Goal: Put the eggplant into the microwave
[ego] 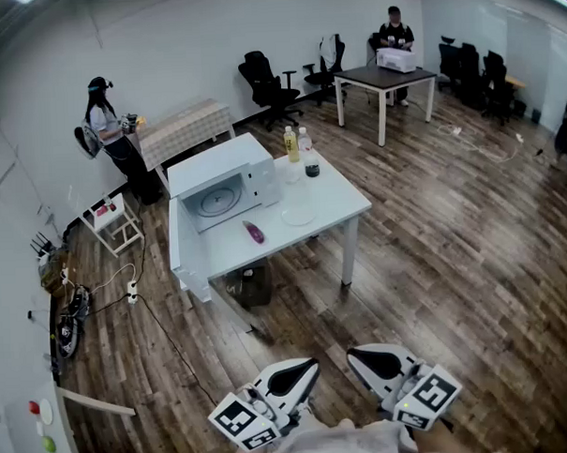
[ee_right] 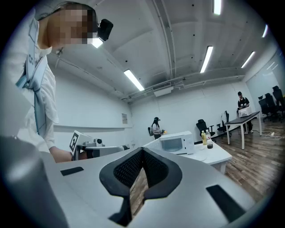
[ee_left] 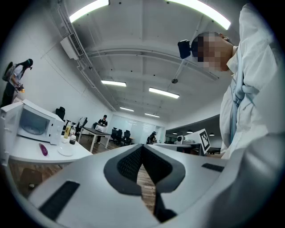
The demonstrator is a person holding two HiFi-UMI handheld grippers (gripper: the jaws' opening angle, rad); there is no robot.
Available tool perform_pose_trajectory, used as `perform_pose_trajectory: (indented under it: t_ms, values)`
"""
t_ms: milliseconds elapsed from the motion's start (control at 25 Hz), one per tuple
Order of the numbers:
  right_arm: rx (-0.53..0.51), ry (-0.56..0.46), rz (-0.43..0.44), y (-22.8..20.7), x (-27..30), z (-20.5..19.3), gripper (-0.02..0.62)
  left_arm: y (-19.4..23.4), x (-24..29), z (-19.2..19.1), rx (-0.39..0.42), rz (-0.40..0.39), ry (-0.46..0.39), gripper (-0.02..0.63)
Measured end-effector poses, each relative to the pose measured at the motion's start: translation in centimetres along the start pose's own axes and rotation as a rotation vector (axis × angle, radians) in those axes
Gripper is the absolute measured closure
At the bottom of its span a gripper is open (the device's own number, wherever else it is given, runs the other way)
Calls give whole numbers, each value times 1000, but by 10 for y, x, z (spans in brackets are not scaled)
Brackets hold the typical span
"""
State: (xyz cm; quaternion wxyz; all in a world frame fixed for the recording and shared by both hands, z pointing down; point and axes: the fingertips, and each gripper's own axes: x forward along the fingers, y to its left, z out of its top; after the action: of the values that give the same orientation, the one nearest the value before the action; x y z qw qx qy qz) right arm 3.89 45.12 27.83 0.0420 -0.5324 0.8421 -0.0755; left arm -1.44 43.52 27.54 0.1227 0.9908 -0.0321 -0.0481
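**Eggplant** [ego: 254,232]: small and purple. It lies flat on the white desk [ego: 334,202], near the front edge. It is at about 5 o'clock from the microwave's mouth, near it but outside it. A clear round dish [ego: 299,211] lies just beside it at 2 o'clock.

**Microwave** [ego: 227,186]: white, on the back-left part of the desk. The door is open and the round turntable shows inside.

**Bottles**: a yellow bottle [ego: 291,144] and a clear bottle with a dark base [ego: 310,157] stand upright together. They are at 2 o'clock from the microwave, by the desk's far edge.

**Left hand-held gripper** [ego: 307,368]: held level and close to the person's body, at 6 o'clock in the head view. Its own view shows the jaws [ee_left: 141,149] closed pad to pad with nothing between them. In that view the eggplant [ee_left: 43,149] is a small purple shape far off at 9 o'clock, in front of the microwave [ee_left: 33,124].

**Right hand-held gripper** [ego: 357,357]: held level, just beside the left one. Its jaws [ee_right: 142,153] are fully together and grip nothing. Its view shows the microwave [ee_right: 176,143] at 2 o'clock; the eggplant cannot be made out there.

**Relation**: the eggplant is at about 11 o'clock from both hand-held grippers and well apart from them. Open wood floor [ego: 435,261] and the desk's front edge lie between them.
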Motion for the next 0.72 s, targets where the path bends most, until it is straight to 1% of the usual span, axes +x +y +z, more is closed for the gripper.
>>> perform_pose_trajectory:
  t_ms: [560,720]
  values:
    - [-5,15,23,13,7,-9,563,3,-14,-6,-17,5,-4,604]
    - [-30,20,50,19,7,-9,563,1,-16,-6,-26,6,-10,604]
